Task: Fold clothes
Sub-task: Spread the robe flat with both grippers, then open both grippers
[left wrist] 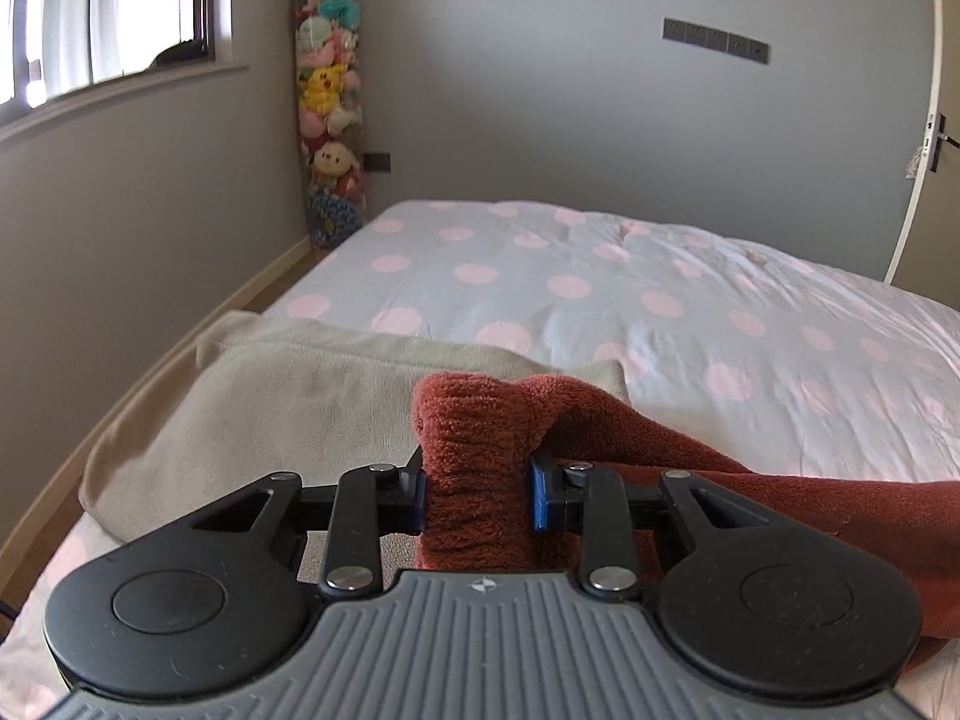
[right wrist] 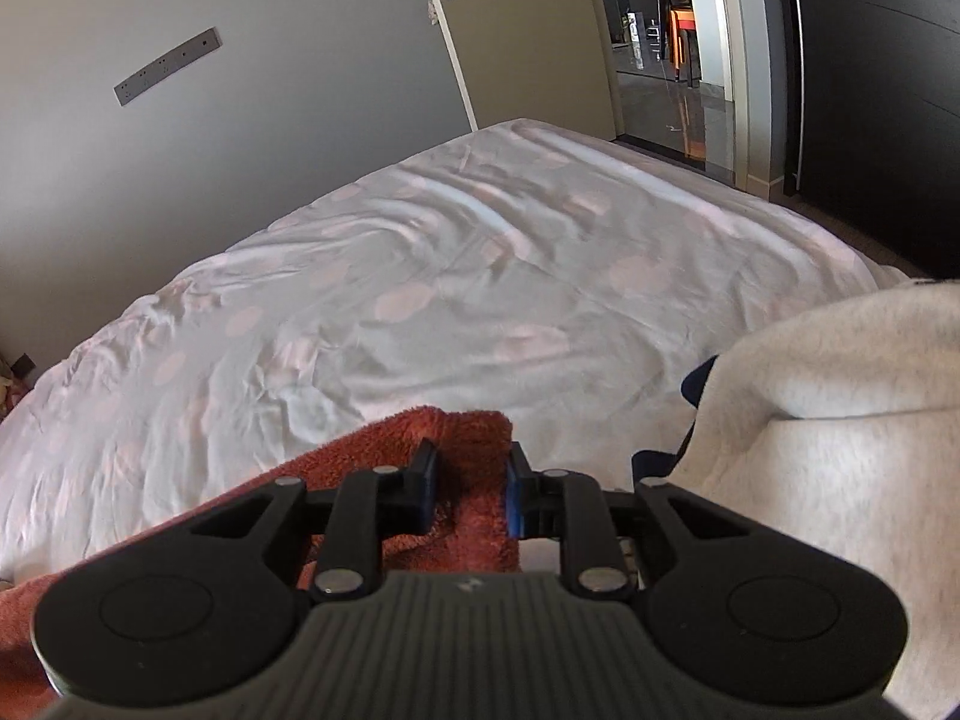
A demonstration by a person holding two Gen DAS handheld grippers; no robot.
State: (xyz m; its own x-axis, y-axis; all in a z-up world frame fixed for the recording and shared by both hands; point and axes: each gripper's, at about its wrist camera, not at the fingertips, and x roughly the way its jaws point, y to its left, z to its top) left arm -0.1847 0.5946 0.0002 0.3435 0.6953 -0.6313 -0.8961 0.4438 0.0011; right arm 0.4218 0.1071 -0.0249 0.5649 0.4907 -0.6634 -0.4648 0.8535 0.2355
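A rust-red fleecy garment point(left wrist: 474, 420) is bunched between the blue pads of my left gripper point(left wrist: 479, 495), which is shut on it. The cloth runs off to the right as a taut band above the bed. In the right wrist view the same rust-red garment point(right wrist: 414, 438) is pinched in my right gripper point(right wrist: 471, 495), which is shut on an edge of it, and the cloth trails off to the lower left. Both grippers hold it lifted over the bed, pointing downward.
A bed with a white, pink-dotted cover point(left wrist: 660, 300) fills the middle. A folded beige garment point(left wrist: 252, 408) lies at its near left. A pale grey fleece garment point(right wrist: 828, 450) lies heaped at the right. Grey walls, a tube of plush toys point(left wrist: 329, 90) and an open doorway point(right wrist: 672, 48) lie beyond.
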